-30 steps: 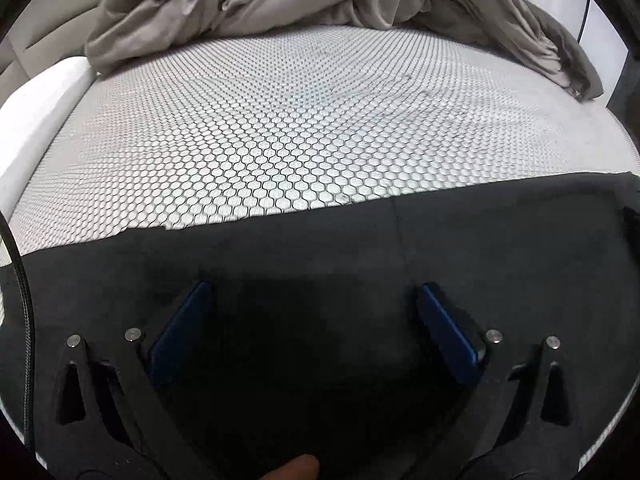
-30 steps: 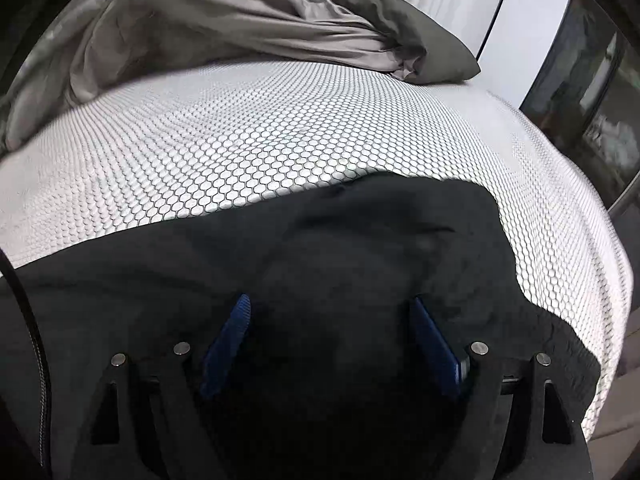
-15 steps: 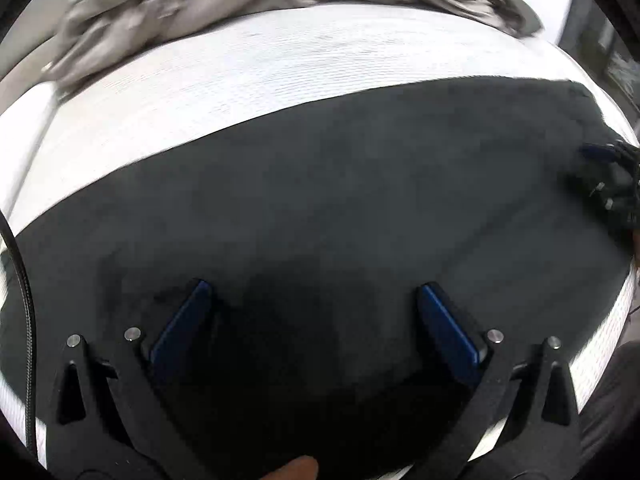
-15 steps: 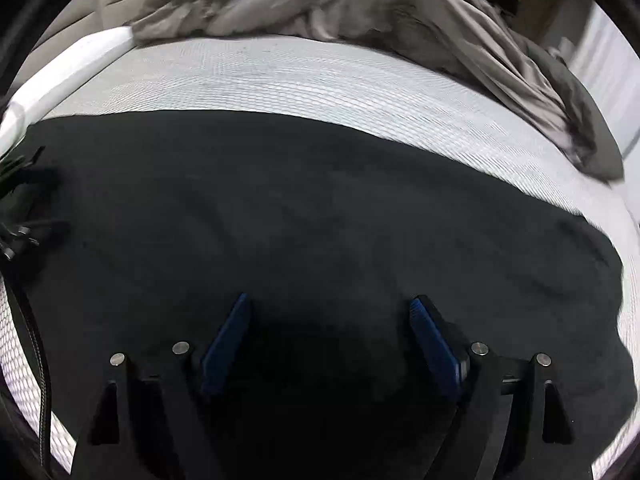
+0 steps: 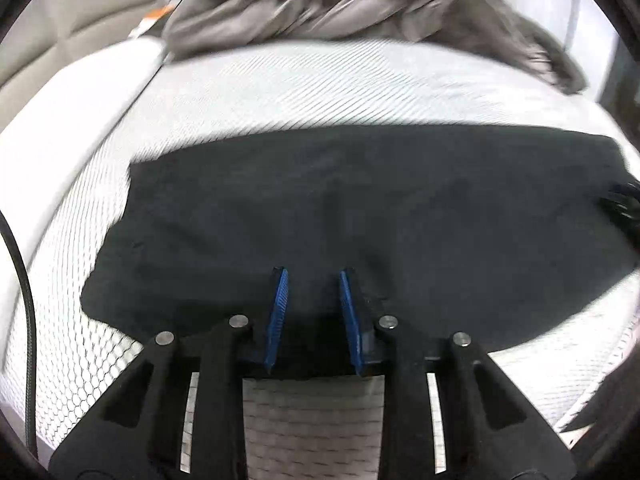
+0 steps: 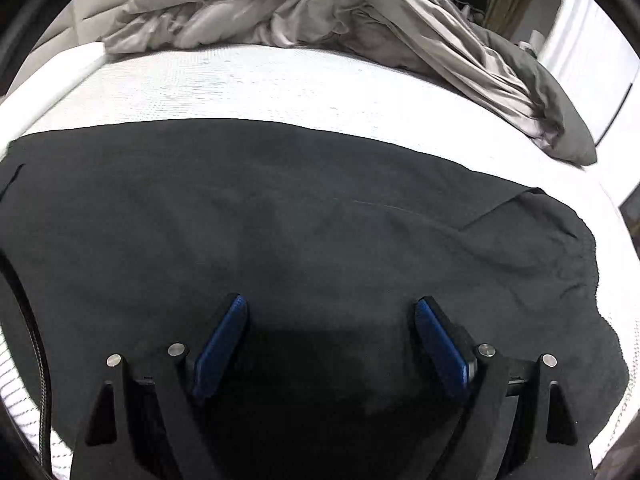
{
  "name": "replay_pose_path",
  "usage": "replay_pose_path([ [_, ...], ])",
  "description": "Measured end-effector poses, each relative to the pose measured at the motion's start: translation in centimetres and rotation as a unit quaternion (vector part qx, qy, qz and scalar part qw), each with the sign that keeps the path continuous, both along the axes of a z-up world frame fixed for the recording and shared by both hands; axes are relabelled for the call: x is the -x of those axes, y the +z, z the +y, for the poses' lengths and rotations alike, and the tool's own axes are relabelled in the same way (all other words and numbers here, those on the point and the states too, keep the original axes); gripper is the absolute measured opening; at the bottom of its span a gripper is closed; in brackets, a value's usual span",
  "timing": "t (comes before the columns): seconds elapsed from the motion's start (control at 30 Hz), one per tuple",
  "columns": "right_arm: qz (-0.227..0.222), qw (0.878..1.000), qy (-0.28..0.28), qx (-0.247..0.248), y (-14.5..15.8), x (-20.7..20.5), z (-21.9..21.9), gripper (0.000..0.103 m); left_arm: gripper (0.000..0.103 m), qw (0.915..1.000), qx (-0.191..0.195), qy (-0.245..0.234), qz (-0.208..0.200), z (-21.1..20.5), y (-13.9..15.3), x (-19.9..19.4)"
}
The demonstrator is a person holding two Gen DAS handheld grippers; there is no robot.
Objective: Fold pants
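pants (image 6: 304,216): black, spread flat on bed (image 6: 248,80), grey duvet (image 6: 360,20) at 12 o'clock | left tool (image 5: 312,276): jaws closing over pants' near edge, grip unclear | right tool (image 6: 328,312): jaws opening, released, above pants

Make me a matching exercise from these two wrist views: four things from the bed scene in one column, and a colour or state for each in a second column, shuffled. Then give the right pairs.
Things:
1. pants
2. duvet
3. left gripper
4. right gripper

Colour or state:
A. jaws wide apart above the cloth
B. black, spread flat on the white mattress cover
C. grey, bunched up at the far end of the bed
D. jaws closing, narrow gap, at the cloth's near edge

Pairs: 1-B, 2-C, 3-D, 4-A
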State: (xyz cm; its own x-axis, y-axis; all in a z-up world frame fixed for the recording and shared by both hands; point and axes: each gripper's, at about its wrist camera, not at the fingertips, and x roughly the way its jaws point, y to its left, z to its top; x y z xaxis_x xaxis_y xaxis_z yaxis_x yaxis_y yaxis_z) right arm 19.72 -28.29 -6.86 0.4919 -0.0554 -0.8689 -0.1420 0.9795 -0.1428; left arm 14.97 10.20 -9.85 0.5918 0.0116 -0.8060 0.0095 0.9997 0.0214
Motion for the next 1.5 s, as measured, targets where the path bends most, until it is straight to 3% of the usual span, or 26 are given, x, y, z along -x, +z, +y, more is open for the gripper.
replay_pose_path([
  [0.07,0.003,0.999,0.029,-0.018,-0.6,-0.8,-0.3,0.087,0.022,0.9998,0.006,0.017,-0.003,2.3,-0.7,-0.3],
  [0.13,0.003,0.999,0.052,-0.009,-0.6,-0.2,0.7,0.087,0.022,0.9987,-0.013,0.047,-0.012,4.6,-1.0,-0.4],
  [0.17,0.002,0.998,0.057,-0.001,-0.7,-0.1,1.0,0.087,0.017,0.9977,-0.011,0.066,-0.013,5.9,-0.9,-0.2],
  [0.23,0.005,0.998,0.057,-0.004,-0.8,0.2,1.1,0.087,0.012,0.9954,0.039,0.086,-0.014,8.2,-0.6,-0.2],
  [0.3,0.012,0.999,0.049,-0.015,-0.8,0.3,0.9,0.087,0.012,0.9937,0.055,0.093,-0.032,8.0,0.6,0.1],
  [0.4,0.012,0.999,0.044,-0.010,-0.6,0.5,1.5,0.088,0.012,0.9956,0.057,0.056,-0.049,6.1,2.0,-0.5],
  [0.5,0.012,0.999,0.052,-0.003,-0.6,0.5,2.2,0.087,0.013,0.9984,0.048,0.020,-0.024,3.9,1.3,-2.9],
  [0.57,0.013,0.998,0.055,-0.003,-0.6,0.2,2.4,0.087,0.013,0.9988,0.016,0.046,0.000,3.6,-0.1,-5.1],
  [0.67,0.016,0.998,0.054,-0.012,-0.7,0.1,2.2,0.088,0.012,0.9936,0.042,0.104,0.000,7.3,-0.8,-5.0],
  [0.73,0.019,0.998,0.051,-0.022,-0.7,0.3,1.9,0.087,0.010,0.9908,0.034,0.131,-0.009,8.9,-0.4,-4.0],
  [0.83,0.017,0.998,0.050,-0.022,-0.6,0.5,1.8,0.087,0.011,0.9908,0.037,0.128,-0.025,8.4,0.5,-2.6],
  [0.9,0.015,0.998,0.050,-0.017,-0.6,0.6,1.9,0.088,0.011,0.9933,0.058,0.094,-0.033,7.1,1.2,-2.2],
  [0.97,0.016,0.998,0.050,-0.017,-0.6,0.5,2.0,0.088,0.024,0.9937,0.082,0.067,-0.038,6.1,1.5,-2.9],
  [1.03,0.018,0.998,0.049,-0.020,-0.6,0.5,2.0,0.088,0.034,0.9959,0.065,0.058,-0.023,4.6,1.1,-4.5],
  [1.1,0.017,0.998,0.049,-0.020,-0.7,0.5,2.0,0.088,0.034,0.9959,0.041,0.080,-0.007,4.7,0.2,-6.8],
  [1.17,0.016,0.998,0.050,-0.020,-0.6,0.5,1.8,0.088,0.033,0.9891,0.019,0.146,0.007,6.2,-0.8,-7.3],
  [1.3,0.016,0.998,0.052,-0.019,-0.5,0.7,1.7,0.088,0.031,0.9798,0.068,0.187,-0.011,7.4,0.7,-5.6],
  [1.43,0.018,0.998,0.051,-0.019,-0.2,1.0,1.7,0.088,0.033,0.9831,0.095,0.153,-0.035,4.8,3.1,-2.6],
  [1.5,0.019,0.998,0.050,-0.019,0.1,0.9,1.9,0.088,0.048,0.9866,0.100,0.118,-0.052,1.6,4.4,-0.6],
])
